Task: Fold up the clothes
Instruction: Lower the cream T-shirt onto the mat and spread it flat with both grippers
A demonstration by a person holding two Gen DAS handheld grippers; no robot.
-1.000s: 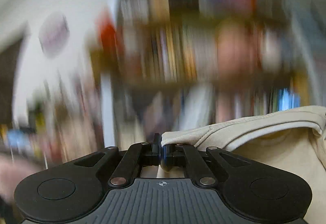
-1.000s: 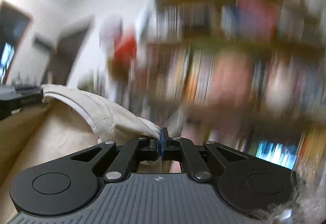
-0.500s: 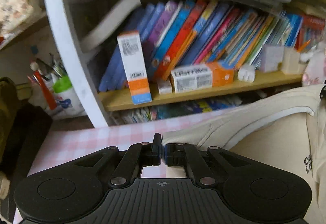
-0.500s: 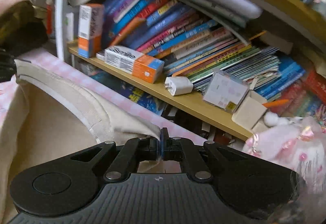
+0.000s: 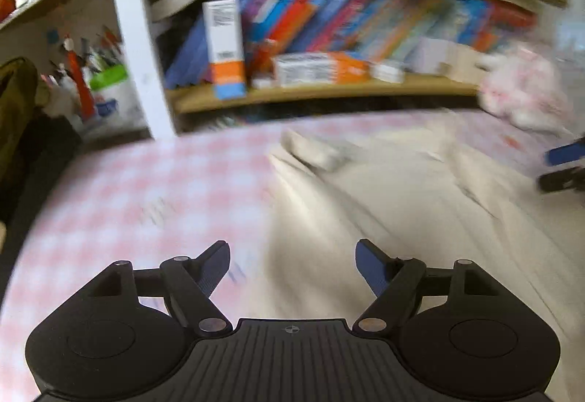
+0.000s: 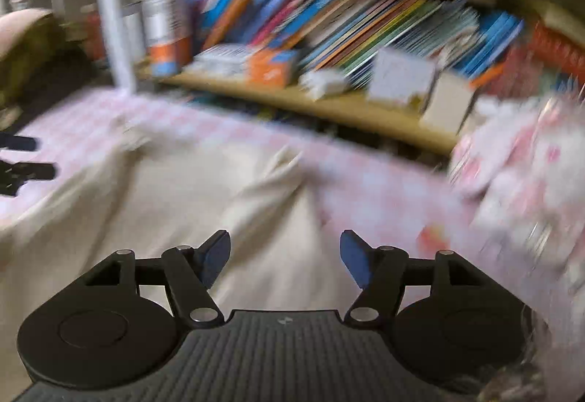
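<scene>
A cream-beige cotton garment (image 5: 384, 204) lies spread flat on the pink-and-white checked cloth of the desk (image 5: 146, 190), its far end with the ribbed band (image 5: 314, 150) reaching toward the desk's back edge under the wooden bookshelf (image 5: 310, 93) packed with leaning coloured books; its long axis seems to run from the near edge toward that back edge, though blur softens the outline. The left gripper (image 5: 292, 263) hovers over the garment's left border with its jaws spread wide and nothing between them, bare checked cloth lying open to its left. The right gripper (image 6: 285, 256) hangs over the garment's right part, jaws likewise wide apart and empty. To its right the room narrows: a pink-and-white fluffy bundle (image 6: 519, 182) sits at the desk's right edge (too blurred to identify further), with a strip of bare cloth between it and the garment.
</scene>
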